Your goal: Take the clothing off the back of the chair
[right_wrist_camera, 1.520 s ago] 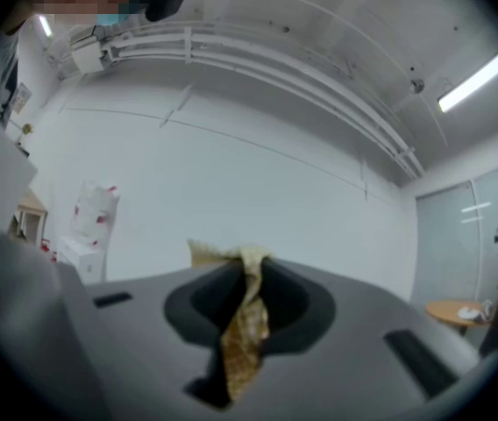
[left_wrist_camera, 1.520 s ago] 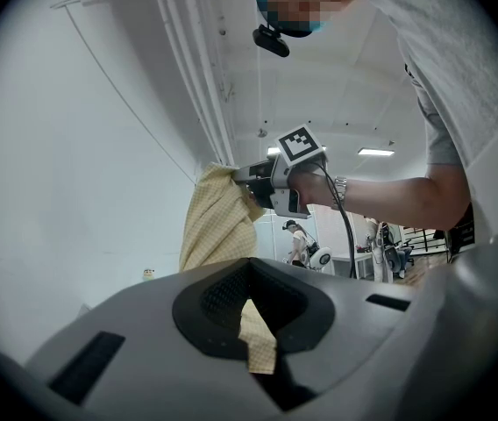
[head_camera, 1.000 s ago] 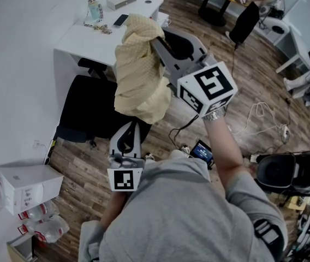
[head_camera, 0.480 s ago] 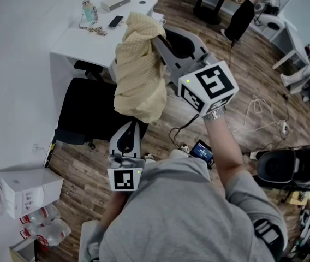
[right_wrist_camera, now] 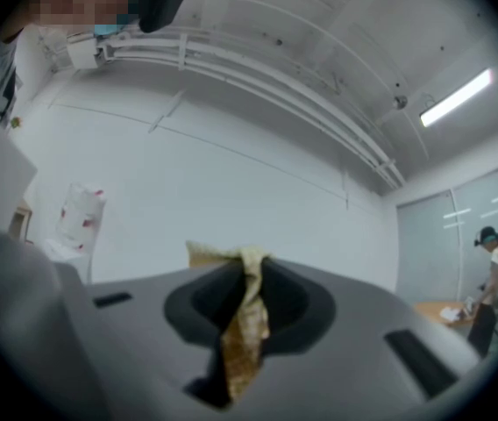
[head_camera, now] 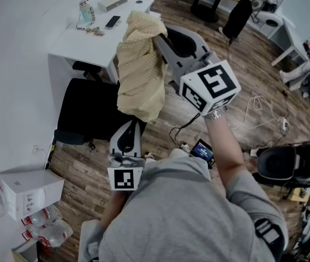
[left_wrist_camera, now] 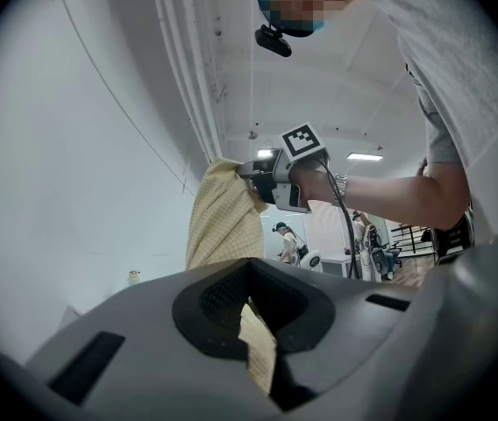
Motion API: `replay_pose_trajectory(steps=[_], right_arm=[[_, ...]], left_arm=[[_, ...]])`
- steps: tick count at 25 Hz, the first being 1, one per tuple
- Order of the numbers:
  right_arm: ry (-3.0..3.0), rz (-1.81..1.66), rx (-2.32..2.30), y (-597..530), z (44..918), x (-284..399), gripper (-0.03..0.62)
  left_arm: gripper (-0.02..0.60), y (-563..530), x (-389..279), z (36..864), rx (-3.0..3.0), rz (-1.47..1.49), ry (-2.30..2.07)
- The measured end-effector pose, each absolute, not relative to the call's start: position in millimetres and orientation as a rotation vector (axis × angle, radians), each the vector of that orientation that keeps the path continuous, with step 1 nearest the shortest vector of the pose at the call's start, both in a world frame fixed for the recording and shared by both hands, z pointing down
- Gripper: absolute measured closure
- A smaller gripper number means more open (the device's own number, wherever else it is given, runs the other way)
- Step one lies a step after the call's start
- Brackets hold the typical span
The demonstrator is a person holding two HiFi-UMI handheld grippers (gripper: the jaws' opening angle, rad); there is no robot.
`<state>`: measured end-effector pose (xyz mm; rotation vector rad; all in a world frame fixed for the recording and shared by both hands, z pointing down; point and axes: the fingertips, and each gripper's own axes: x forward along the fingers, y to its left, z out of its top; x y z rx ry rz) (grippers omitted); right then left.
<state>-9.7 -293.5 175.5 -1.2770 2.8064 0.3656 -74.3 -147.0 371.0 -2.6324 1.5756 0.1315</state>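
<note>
Clamping the top of the clothing point(head_camera: 138, 64), the right gripper point(right_wrist_camera: 242, 323) is clenched on a fold of the yellow fabric. The left gripper point(left_wrist_camera: 256, 345), lower and nearer the person, is clenched on the bottom hem. The garment hangs between them, apparently clear of the black chair point(head_camera: 84, 113), over that chair's right edge and beside the near corner of the white desk point(head_camera: 84, 40). To finish well, keep both grips firm and carry the cloth up and away so no hem snags the chair. Against a second ago, both grips match; the right gripper and the fabric's top have edged slightly away from the person.
</note>
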Motion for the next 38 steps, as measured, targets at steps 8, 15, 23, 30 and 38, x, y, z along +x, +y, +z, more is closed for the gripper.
replay_pose_trajectory(steps=[8, 15, 23, 30, 38], right_arm=[[2.789, 0.350, -1.280, -287, 174, -2, 0.526], [2.784, 0.340, -1.313, -287, 178, 5, 0.526], [2.765, 0.326, -1.346, -282, 182, 16, 0.526], [2.733, 0.324, -1.403, -282, 182, 35, 0.526], [2.693, 0.318, -1.503, -281, 186, 70, 0.526]], left_arm=[[0.551, -142, -72, 372, -2.637, 0.126, 1.569], [0.551, -139, -71, 373, -2.644, 0.125, 1.563], [0.551, -135, -70, 373, -2.650, 0.130, 1.564], [0.551, -138, -61, 374, -2.661, 0.115, 1.506], [0.551, -143, -40, 377, -2.716, 0.102, 1.436]])
